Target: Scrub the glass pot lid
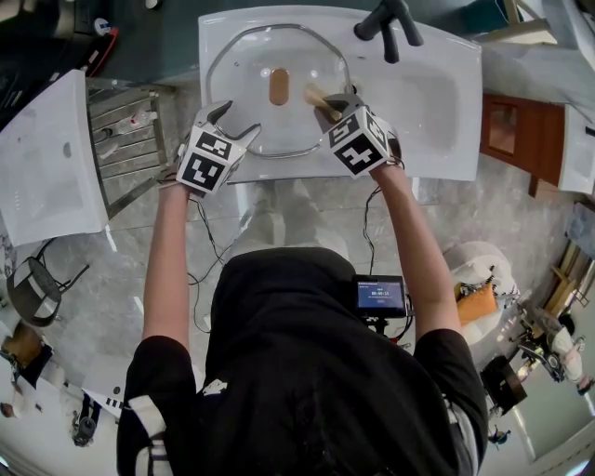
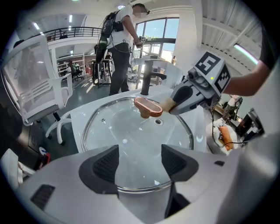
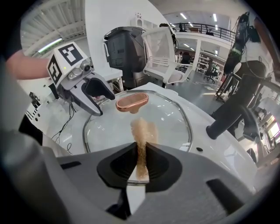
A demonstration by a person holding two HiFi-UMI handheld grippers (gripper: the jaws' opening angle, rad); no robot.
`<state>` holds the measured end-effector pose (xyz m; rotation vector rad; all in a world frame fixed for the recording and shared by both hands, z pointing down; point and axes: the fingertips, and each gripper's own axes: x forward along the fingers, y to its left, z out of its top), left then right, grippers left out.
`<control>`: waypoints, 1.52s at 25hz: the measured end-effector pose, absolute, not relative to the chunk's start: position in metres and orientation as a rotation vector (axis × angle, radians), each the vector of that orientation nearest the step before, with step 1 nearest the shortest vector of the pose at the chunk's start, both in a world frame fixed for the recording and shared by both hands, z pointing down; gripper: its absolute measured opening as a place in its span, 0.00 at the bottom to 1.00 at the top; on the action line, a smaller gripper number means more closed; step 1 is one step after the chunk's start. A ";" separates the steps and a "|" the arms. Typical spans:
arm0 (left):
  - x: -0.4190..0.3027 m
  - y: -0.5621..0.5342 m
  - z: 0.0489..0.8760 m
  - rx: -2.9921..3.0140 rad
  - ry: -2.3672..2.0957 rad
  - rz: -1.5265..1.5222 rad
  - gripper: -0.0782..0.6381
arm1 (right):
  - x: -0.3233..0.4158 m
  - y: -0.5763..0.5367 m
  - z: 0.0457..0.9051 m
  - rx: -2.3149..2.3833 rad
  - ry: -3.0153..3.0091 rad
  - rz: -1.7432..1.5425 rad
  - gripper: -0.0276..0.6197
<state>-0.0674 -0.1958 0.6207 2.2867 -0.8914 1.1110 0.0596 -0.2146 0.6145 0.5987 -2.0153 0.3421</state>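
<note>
The glass pot lid [image 1: 279, 51] lies flat in the white sink [image 1: 437, 93], its copper-brown handle [image 1: 279, 85] in the middle. My left gripper [image 1: 232, 123] stands open at the lid's near-left rim; in the left gripper view the rim [image 2: 140, 187] runs between the spread jaws of the left gripper [image 2: 140, 164]. My right gripper [image 1: 329, 102] is shut on a thin tan sponge [image 1: 316, 96]. The sponge [image 3: 142, 133] sticks out of the right gripper [image 3: 141, 164] and its tip rests on the glass just short of the handle [image 3: 131, 103].
A black faucet [image 1: 390, 23] rises at the sink's back right. A grey slatted rack [image 1: 125, 139] and a white basin [image 1: 46, 158] stand to the left, a wooden cabinet [image 1: 511, 135] to the right. A person [image 2: 120, 48] stands far behind.
</note>
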 end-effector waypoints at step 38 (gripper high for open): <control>-0.080 -0.134 0.578 2.294 -0.952 1.010 0.21 | 0.010 -0.121 0.583 0.595 -2.054 0.499 0.08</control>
